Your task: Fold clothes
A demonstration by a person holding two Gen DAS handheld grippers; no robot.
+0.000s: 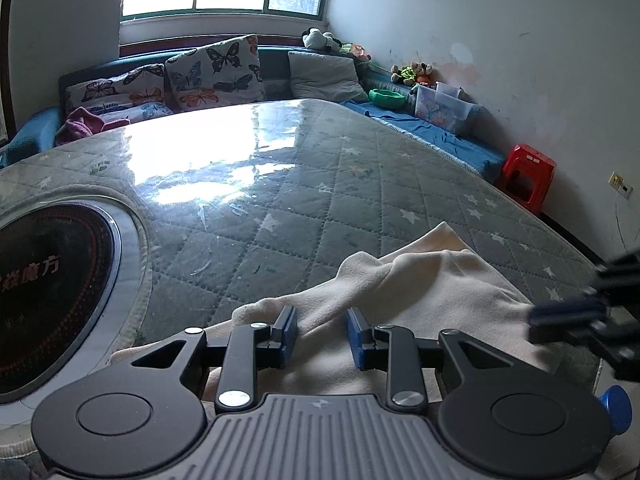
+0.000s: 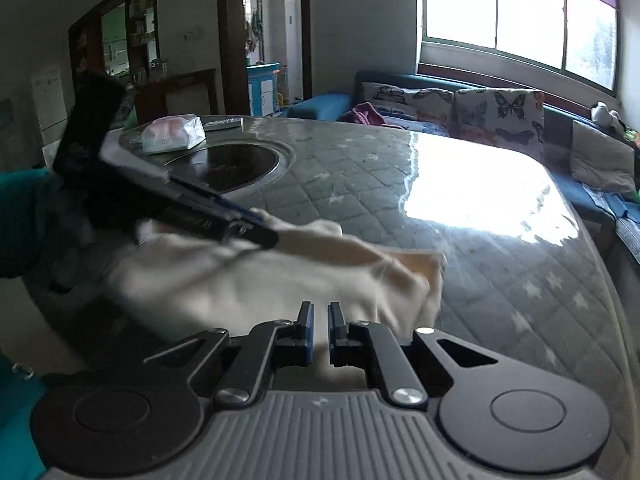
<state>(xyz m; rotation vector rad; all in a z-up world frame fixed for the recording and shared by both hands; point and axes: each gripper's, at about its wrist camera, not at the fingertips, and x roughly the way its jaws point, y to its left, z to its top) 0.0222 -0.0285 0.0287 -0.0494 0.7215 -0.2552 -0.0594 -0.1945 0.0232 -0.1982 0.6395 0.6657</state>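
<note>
The left hand-held gripper [image 1: 322, 334] is held with its jaws apart over the cream fleece garment [image 1: 420, 292], while the right hand-held gripper [image 2: 318, 330] is nearly closed, seemingly pinching a cloth edge. The garment is draped on the quilted, plastic-covered table [image 1: 320, 184], its long axis lying roughly from gripper to gripper. A slip on that slick cover is judged likely, spoiling the fold.

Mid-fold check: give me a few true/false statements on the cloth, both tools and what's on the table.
1. The cream garment lies on the quilted table cover. True.
2. The left tool has its fingers apart. True.
3. The garment is dark blue. False: it is cream.
4. A tissue pack sits beyond the round cooktop. True.
5. The right tool is wide open. False: only a narrow gap shows.
</note>
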